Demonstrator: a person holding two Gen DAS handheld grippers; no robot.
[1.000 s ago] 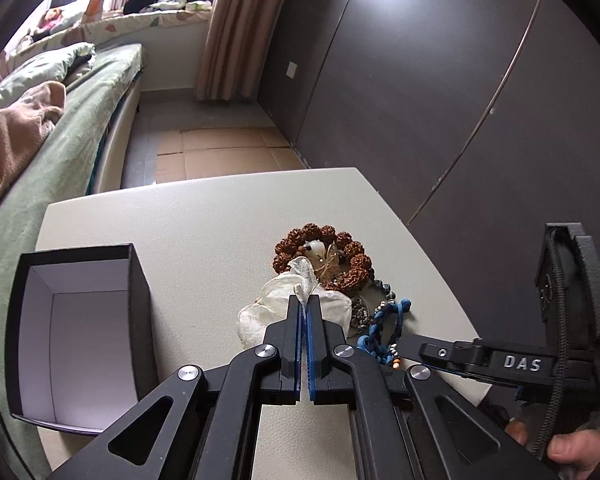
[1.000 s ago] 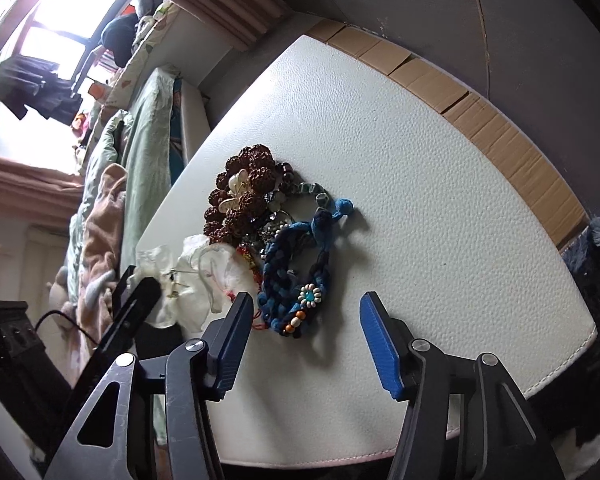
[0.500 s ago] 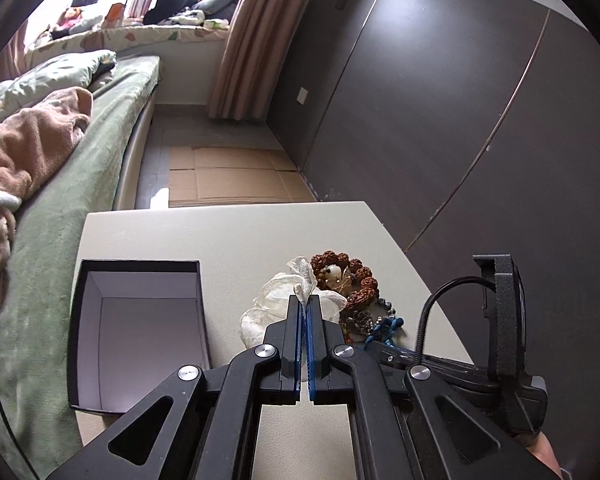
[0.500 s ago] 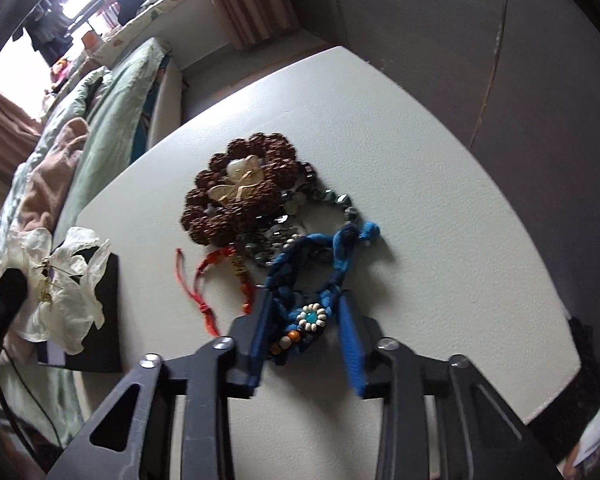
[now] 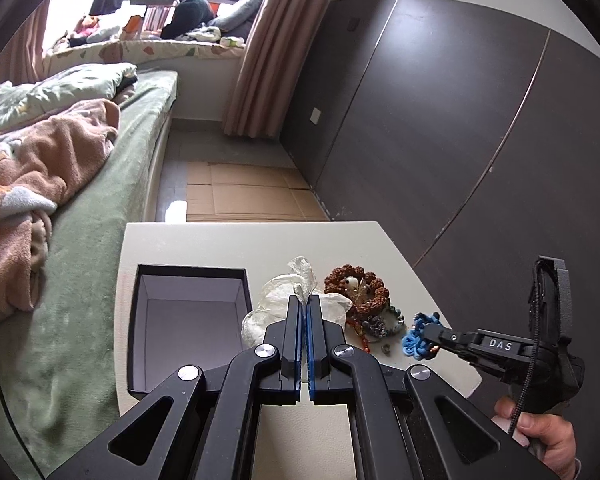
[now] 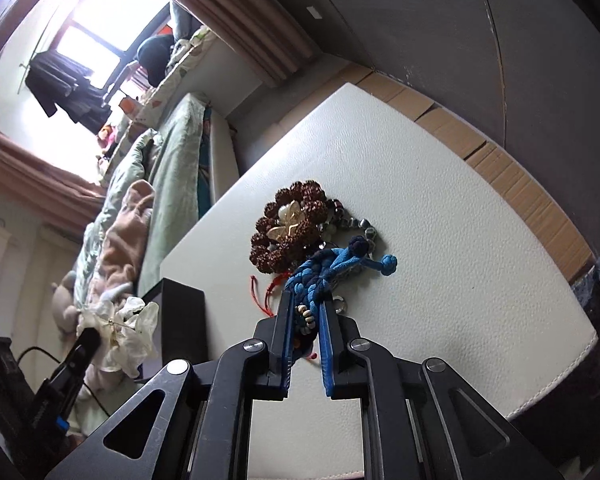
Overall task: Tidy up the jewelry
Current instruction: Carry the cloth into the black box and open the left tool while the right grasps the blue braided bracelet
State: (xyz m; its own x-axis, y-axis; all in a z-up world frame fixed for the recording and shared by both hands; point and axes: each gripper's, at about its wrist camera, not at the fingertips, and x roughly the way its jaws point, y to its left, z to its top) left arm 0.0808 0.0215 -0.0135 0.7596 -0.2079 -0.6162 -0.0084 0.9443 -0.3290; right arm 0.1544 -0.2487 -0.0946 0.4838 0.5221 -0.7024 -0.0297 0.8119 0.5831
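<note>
My left gripper (image 5: 304, 304) is shut on a white translucent pouch (image 5: 284, 300) and holds it above the table, beside an open black box (image 5: 188, 320) with a white inside. The pouch (image 6: 128, 332) and the box (image 6: 180, 320) also show in the right wrist view. My right gripper (image 6: 306, 304) is shut on a blue braided bracelet (image 6: 320, 276), also seen in the left wrist view (image 5: 418, 340). A brown bead bracelet (image 6: 288, 232) with a pale butterfly charm, a grey bead strand (image 6: 356, 224) and a red cord (image 6: 268, 288) lie in a pile just beyond.
The white table (image 6: 440, 240) ends close on the right and near sides. A bed (image 5: 80, 240) with blankets runs along the left. A dark wardrobe wall (image 5: 440, 140) stands to the right. Cardboard sheets (image 5: 240, 196) cover the floor beyond the table.
My right gripper has closed on the blue bracelet, which now bunches between its fingers. My left gripper has risen and drawn back with the pouch, bringing more of the box into view.
</note>
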